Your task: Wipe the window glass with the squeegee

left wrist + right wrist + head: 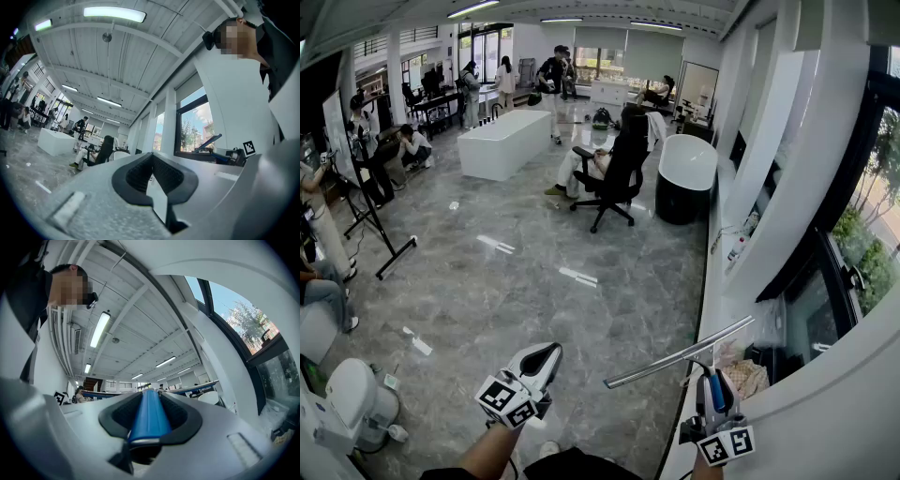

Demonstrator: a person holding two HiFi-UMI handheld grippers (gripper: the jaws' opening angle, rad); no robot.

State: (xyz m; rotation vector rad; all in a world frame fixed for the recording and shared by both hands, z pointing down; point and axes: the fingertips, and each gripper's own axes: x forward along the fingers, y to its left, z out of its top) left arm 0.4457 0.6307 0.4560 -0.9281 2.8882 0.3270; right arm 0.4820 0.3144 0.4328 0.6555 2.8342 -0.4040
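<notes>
My right gripper (714,380) is shut on the blue handle (150,416) of the squeegee, low at the right by the white sill. The squeegee's long metal blade (680,354) slants up to the right toward the dark window glass (814,314) without touching it. In the right gripper view the blade (187,389) runs crosswise beyond the jaws, with the window (243,319) up at the right. My left gripper (546,352) hangs over the floor with its jaws shut and nothing between them. From the left gripper view the squeegee (208,142) shows against the window (194,122).
A white sill (712,309) runs along the wall, with a crumpled cloth (748,377) and a bottle (737,247) on it. A person sits in an office chair (614,173) beside a white tub (687,167). A toilet (356,403) stands at lower left.
</notes>
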